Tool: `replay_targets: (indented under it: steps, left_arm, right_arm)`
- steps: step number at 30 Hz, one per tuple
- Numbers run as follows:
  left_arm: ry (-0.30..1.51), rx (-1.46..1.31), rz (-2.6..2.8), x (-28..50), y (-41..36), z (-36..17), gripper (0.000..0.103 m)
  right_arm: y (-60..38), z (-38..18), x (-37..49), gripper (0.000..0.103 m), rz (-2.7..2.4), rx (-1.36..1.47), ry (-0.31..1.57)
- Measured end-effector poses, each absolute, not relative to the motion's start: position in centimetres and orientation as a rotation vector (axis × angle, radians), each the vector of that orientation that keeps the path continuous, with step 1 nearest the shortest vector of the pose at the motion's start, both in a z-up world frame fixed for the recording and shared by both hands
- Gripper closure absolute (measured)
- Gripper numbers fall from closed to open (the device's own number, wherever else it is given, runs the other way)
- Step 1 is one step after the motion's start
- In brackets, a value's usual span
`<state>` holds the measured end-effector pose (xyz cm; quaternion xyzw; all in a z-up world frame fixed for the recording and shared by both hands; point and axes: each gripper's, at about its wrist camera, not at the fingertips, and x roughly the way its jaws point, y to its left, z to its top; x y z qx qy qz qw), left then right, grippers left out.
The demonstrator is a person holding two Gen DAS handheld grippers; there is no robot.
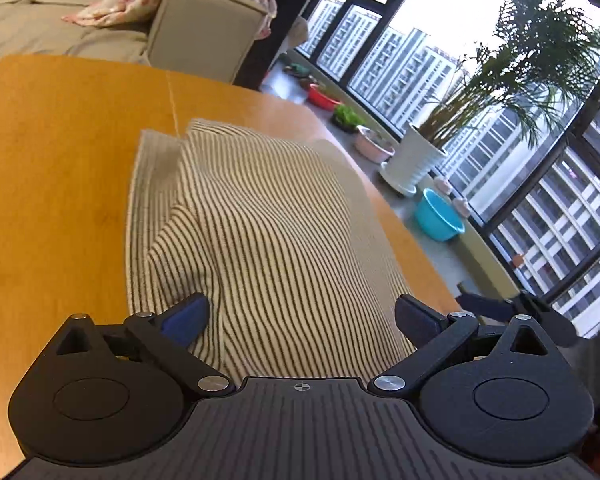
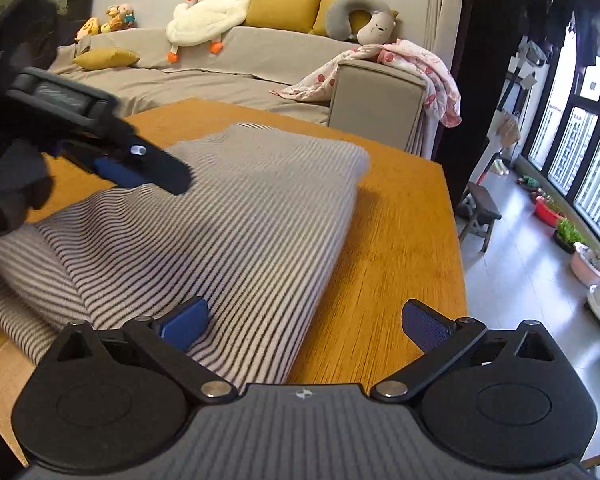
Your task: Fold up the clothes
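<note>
Left gripper (image 1: 302,316) hangs low over the striped garment (image 1: 260,232), fingers spread wide, nothing between them; it also shows upper left in the right wrist view, blurred. Right gripper (image 2: 304,324) likewise agape, its left pad (image 2: 184,326) over the cloth's near edge, other pad over bare wood.

Garment lies centre of the wooden table (image 1: 52,152) as a doubled-over stack w/ layers showing at lower left of the right view. Prob. both grippers sit at the near edge to be ready for a pinch or because they just let go; can't tell which.

Around: sofa (image 2: 228,60) w/ spotted blanket (image 2: 416,64) behind the table, stool (image 2: 480,204) & plant pots (image 1: 414,160) by the window. Nothing on the tabletop blocks the cloth.
</note>
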<state>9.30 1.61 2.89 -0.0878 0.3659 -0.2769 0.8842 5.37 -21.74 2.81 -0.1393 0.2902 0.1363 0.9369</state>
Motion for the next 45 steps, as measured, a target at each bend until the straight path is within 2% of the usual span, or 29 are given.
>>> replay_targets:
  steps: [5, 13, 18, 25, 31, 34, 40, 45]
  left_arm:
    - [0.738, -0.125, -0.556, 8.6, 1.5, 2.9, 0.001]
    - [0.715, 0.076, -0.493, 3.1, 2.7, 2.6, 0.001]
    - [0.716, 0.066, -0.549, 1.5, 3.3, 2.8, 0.001]
    - [0.684, 0.063, -0.622, 1.4, 2.7, 3.4, 0.000]
    - [0.632, 0.047, -0.536, 1.5, 4.2, 4.5, 0.000]
    - [0.640, 0.022, -0.500, 2.0, 4.9, 4.5, 0.000]
    - [0.653, 0.009, -0.525, 3.4, 3.5, 4.0, 0.000]
    - [0.738, 0.042, -0.553, 4.4, 2.0, 2.1, 0.000]
  right_arm:
    - [-21.8, 4.2, 3.7, 0.000, 0.353, -0.224, 0.577]
    - [-21.2, 3.6, 3.4, 0.000, 0.388, -0.380, 0.594]
    - [-20.4, 4.8, 2.8, 0.000, 0.364, -0.540, 0.550]
    - [-20.2, 9.3, 3.9, 0.000, 0.442, -0.320, 0.461]
    - [-18.7, 4.2, 6.1, 0.000, 0.398, -0.374, 0.616]
    - [-20.0, 4.1, 6.0, 0.000, 0.406, -0.295, 0.632]
    - [-21.1, 4.4, 3.0, 0.000, 0.398, -0.383, 0.581]
    - [-21.7, 3.5, 2.0, 0.000, 0.374, -0.399, 0.600]
